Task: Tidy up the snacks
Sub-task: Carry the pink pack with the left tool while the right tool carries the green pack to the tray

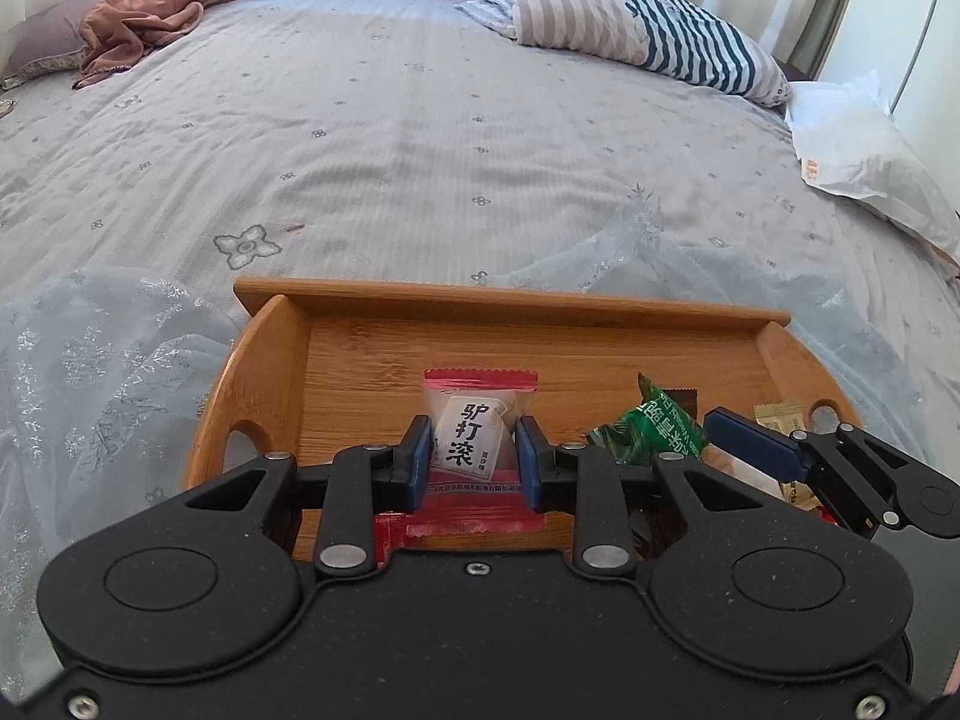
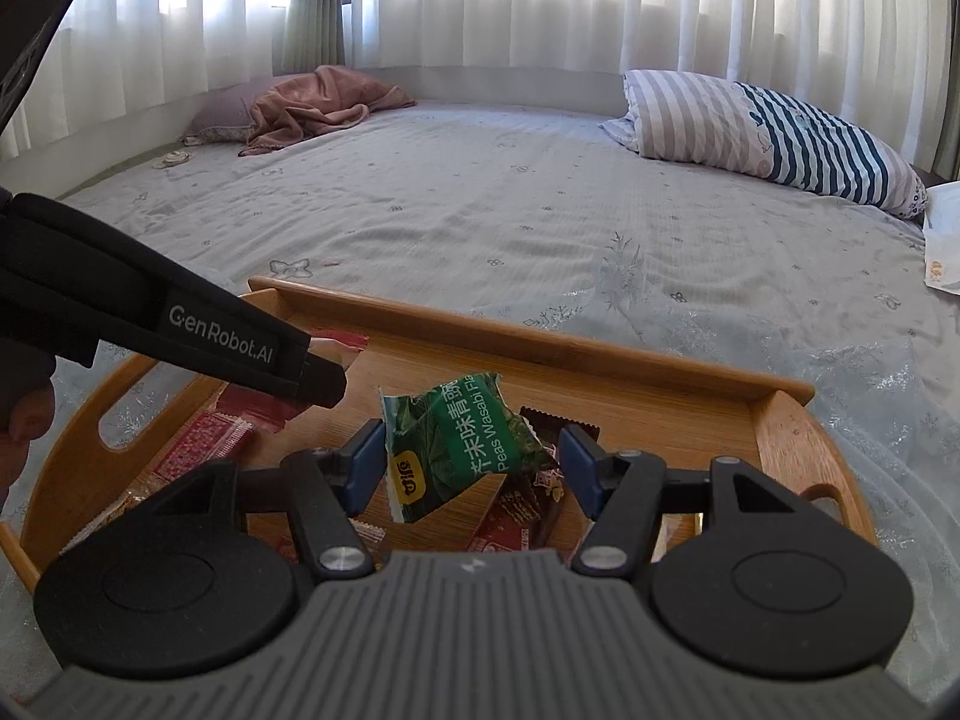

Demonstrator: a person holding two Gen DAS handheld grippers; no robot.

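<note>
My left gripper [image 1: 474, 441] is shut on a small red-and-white snack packet [image 1: 471, 432] with black characters, held upright over the wooden tray [image 1: 510, 300]. My right gripper [image 2: 474, 450] is shut on a green wasabi-pea packet [image 2: 462, 444], crumpled between the blue pads above the same tray [image 2: 540, 342]. In the left wrist view the green packet [image 1: 648, 432] and the right gripper's finger [image 1: 750, 435] show at the right. In the right wrist view the left gripper's black body [image 2: 180, 330] crosses from the left. Several red and brown packets [image 2: 204, 444] lie on the tray floor.
The tray rests on a grey patterned bedspread [image 1: 420, 150] over sheer silvery fabric [image 1: 90, 372]. A striped pillow [image 1: 630, 24] and a white bag [image 1: 858, 162] lie far right; a brown blanket [image 1: 144, 12] far left. Curtains [image 2: 540, 0] hang behind the bed.
</note>
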